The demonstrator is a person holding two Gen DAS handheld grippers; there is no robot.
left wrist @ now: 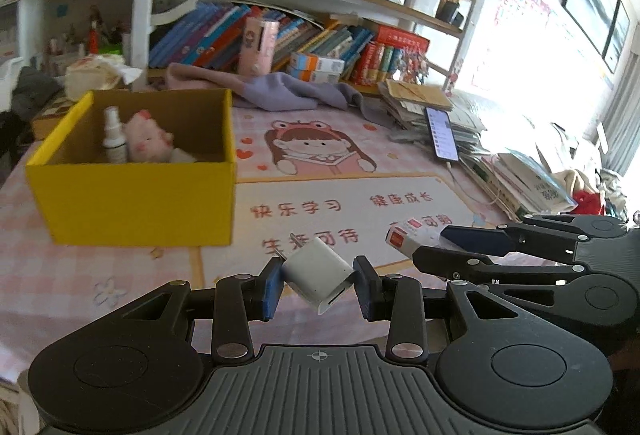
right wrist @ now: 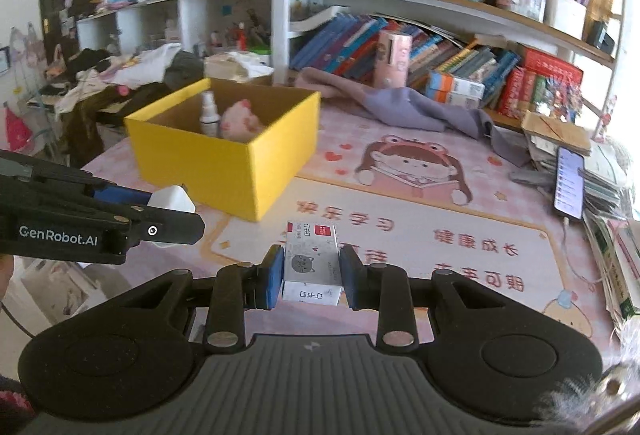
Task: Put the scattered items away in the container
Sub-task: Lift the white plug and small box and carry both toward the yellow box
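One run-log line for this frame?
left hand-held gripper: shut on white charger cube | right hand-held gripper: shut on small white staple box | yellow cardboard box: ahead

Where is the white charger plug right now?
The white charger plug is clamped tilted in the left claw, held above the pink desk mat, right of the yellow box.

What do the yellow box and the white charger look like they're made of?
Yellow box: likely cardboard, matte yellow outside, plain brown inside, with thin folded walls. White charger in the left gripper: apparently hard plastic, smooth and slightly glossy, with rounded moulded corners.
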